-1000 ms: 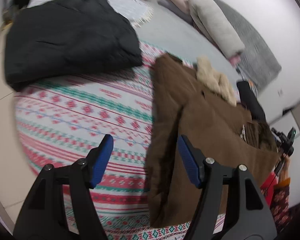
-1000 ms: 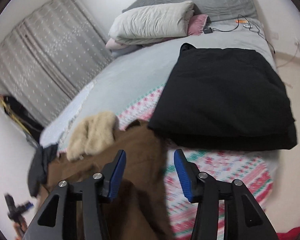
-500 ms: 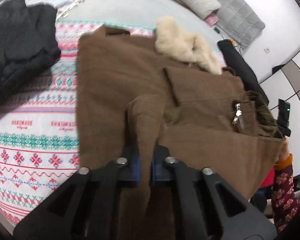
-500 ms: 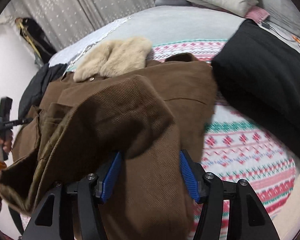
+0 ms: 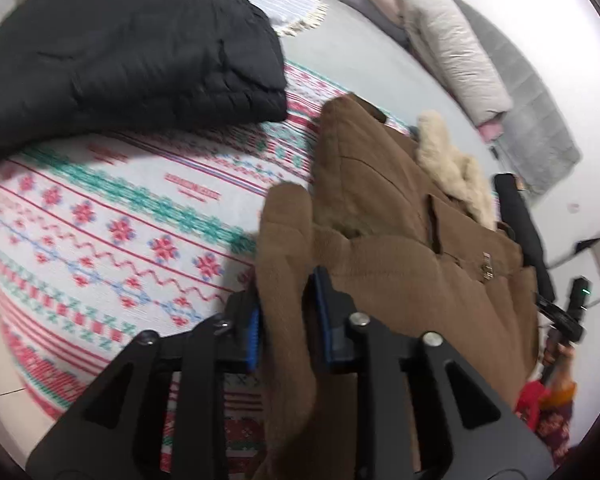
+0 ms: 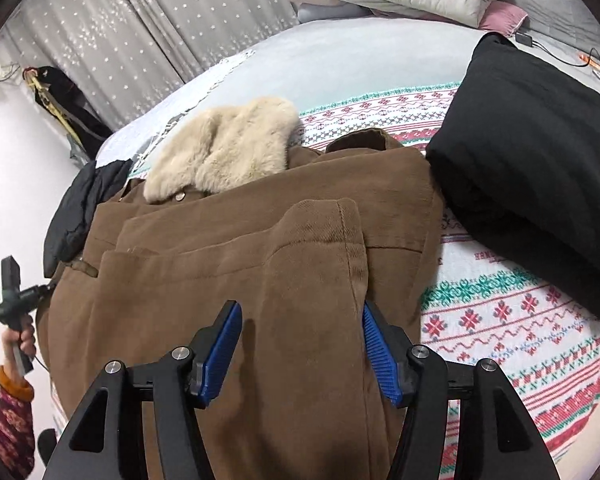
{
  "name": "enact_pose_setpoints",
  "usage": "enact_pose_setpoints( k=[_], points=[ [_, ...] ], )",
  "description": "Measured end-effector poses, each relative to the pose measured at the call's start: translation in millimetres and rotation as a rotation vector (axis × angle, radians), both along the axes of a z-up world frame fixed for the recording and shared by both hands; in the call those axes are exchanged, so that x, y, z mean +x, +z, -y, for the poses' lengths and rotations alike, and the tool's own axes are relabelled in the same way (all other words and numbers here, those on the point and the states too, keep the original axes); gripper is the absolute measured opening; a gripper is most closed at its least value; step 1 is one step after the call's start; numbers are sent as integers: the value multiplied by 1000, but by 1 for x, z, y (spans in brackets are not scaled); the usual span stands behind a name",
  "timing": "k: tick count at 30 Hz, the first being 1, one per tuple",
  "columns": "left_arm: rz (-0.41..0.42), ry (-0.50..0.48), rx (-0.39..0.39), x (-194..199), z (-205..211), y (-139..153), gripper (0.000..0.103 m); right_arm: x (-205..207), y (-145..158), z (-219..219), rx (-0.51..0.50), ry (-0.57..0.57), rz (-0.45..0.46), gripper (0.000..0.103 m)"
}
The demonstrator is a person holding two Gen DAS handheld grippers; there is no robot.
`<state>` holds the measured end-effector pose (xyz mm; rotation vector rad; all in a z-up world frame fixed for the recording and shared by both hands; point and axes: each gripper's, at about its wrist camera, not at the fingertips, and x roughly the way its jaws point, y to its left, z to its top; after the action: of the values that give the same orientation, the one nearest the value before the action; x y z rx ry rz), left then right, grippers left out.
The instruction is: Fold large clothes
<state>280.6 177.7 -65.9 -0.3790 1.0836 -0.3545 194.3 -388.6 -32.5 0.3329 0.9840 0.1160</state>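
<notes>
A brown coat with a beige fur collar lies on a patterned blanket on the bed. My left gripper is shut on the coat's brown sleeve and holds it lifted. In the right wrist view the coat fills the middle, its sleeve folded over the body, the fur collar beyond it. My right gripper is open, its blue pads astride the sleeve, just above the fabric.
A folded black jacket lies on the blanket beside the coat, also in the right wrist view. Pillows and a grey quilt sit at the bed's head. A dark garment lies by the coat.
My left gripper, open a second ago, shut on the sleeve and has lifted it. My right gripper stayed open and moved in low over the folded sleeve.
</notes>
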Motion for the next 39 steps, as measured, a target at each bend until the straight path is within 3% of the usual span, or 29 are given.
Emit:
enact_pose_setpoints(
  k=[2, 4, 5, 6, 7, 10, 15, 18, 21, 24, 27, 30, 35, 39],
  points=[
    [-30, -28, -33, 3, 2, -3, 44, 7, -4, -2, -12, -19, -4, 61],
    [-71, -31, -35, 8, 6, -6, 44, 13, -8, -3, -20, -48, -7, 58],
    [-90, -38, -43, 8, 8, -5, 38, 14, -9, -6, -24, -66, -3, 41],
    [-83, -43, -53, 6, 10, -2, 13, 13, -8, -9, -29, -66, 7, 27],
    [-39, -54, -48, 0, 15, 9, 10, 10, -5, -13, -36, -60, 23, 14],
    [125, -47, 34, -20, 31, 46, 9, -7, 15, -26, -149, -114, 111, 9],
    [339, -30, 19, -30, 55, 125, 8, -26, 73, -27, -273, -225, 276, 9],
    [457, -2, 88, -17, 80, 161, 8, -24, 108, -24, -325, -276, 361, 9],
    [502, 45, 133, 7, 93, 180, 8, -13, 133, -19, -378, -332, 423, 8],
    [526, 92, 149, 49, 106, 188, 8, 9, 149, -4, -365, -399, 456, 9],
    [547, 116, 174, 84, 123, 183, 9, 50, 151, 12, -363, -453, 452, 9],
    [512, 135, 219, 125, 149, 156, 9, 90, 136, 18, -409, -464, 410, 9],
    [384, 152, 356, 178, 173, 69, 10, 158, 64, 18, -532, -422, 254, 9],
    [364, 110, 495, 187, 181, 11, 13, 183, -1, 17, -621, -378, 143, 14]
  ],
)
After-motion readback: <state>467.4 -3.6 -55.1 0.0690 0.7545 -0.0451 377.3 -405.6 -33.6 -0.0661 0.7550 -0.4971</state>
